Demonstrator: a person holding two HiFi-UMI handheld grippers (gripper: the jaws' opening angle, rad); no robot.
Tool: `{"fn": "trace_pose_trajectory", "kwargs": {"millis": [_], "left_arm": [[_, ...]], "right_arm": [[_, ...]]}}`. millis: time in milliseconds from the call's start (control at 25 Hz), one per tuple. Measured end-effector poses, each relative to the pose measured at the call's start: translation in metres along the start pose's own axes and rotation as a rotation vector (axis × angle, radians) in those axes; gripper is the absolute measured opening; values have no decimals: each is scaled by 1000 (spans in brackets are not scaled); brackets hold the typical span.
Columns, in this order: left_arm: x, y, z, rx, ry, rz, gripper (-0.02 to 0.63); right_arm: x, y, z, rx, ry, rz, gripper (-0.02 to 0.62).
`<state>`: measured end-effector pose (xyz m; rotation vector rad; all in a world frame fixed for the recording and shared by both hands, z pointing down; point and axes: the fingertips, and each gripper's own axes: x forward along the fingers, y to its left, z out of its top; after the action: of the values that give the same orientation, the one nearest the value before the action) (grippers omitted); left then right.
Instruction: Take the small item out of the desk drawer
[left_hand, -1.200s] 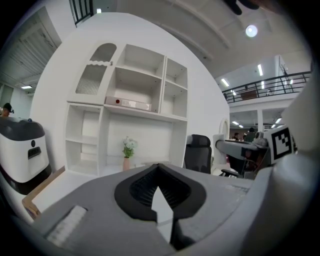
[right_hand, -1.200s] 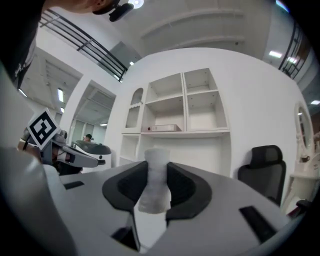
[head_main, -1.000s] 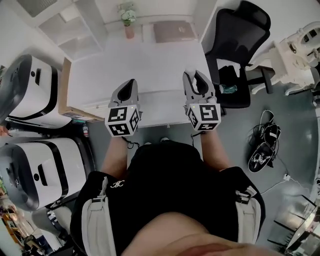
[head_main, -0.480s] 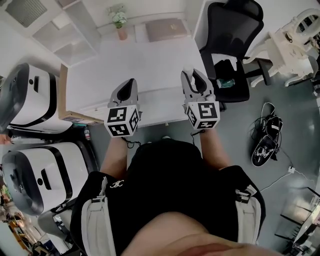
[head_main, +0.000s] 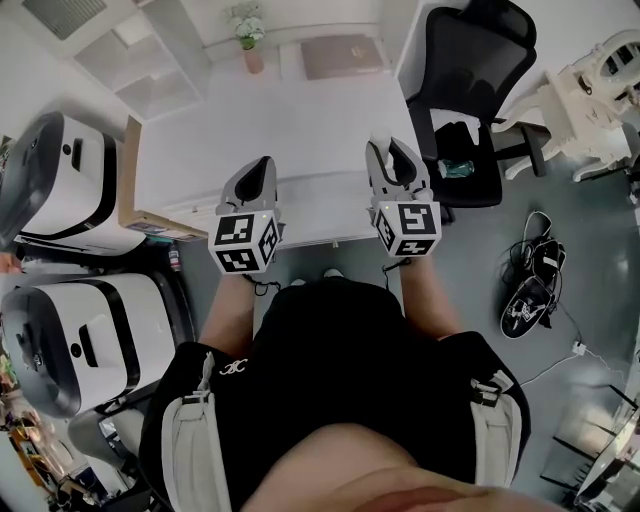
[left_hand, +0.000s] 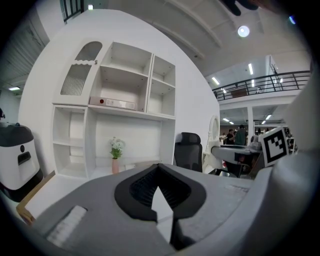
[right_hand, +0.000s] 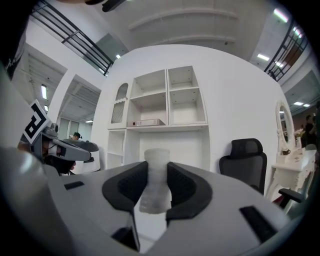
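My right gripper (head_main: 388, 152) is held over the near right part of the white desk (head_main: 300, 120). It is shut on a small translucent white item (right_hand: 155, 180) that stands upright between its dark pads and pokes up above them. My left gripper (head_main: 260, 168) hovers over the desk's near edge further left. Its jaws are shut with nothing between them (left_hand: 161, 200). The desk's front edge (head_main: 310, 232) runs just under both grippers. No open drawer shows in any view.
A black office chair (head_main: 465, 80) stands right of the desk. A flower vase (head_main: 250, 35) and a flat brown pad (head_main: 343, 55) sit at the desk's far side, below white wall shelves (left_hand: 125, 100). White machines (head_main: 60, 180) stand at the left, shoes (head_main: 528, 300) on the floor.
The head camera has swayed a little. Both grippers keep their places over the desk's near edge, the right one still holding the item.
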<state>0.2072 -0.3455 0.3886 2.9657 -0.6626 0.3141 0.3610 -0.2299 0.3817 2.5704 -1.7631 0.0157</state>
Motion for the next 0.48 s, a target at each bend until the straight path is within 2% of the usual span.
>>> {"fn": "trace_pose_trajectory", "kwargs": {"millis": [480], "left_arm": [[-9,4,-4,-6,0,16,12]], "right_arm": [[0,12,-3,-5,3,37,118]]}}
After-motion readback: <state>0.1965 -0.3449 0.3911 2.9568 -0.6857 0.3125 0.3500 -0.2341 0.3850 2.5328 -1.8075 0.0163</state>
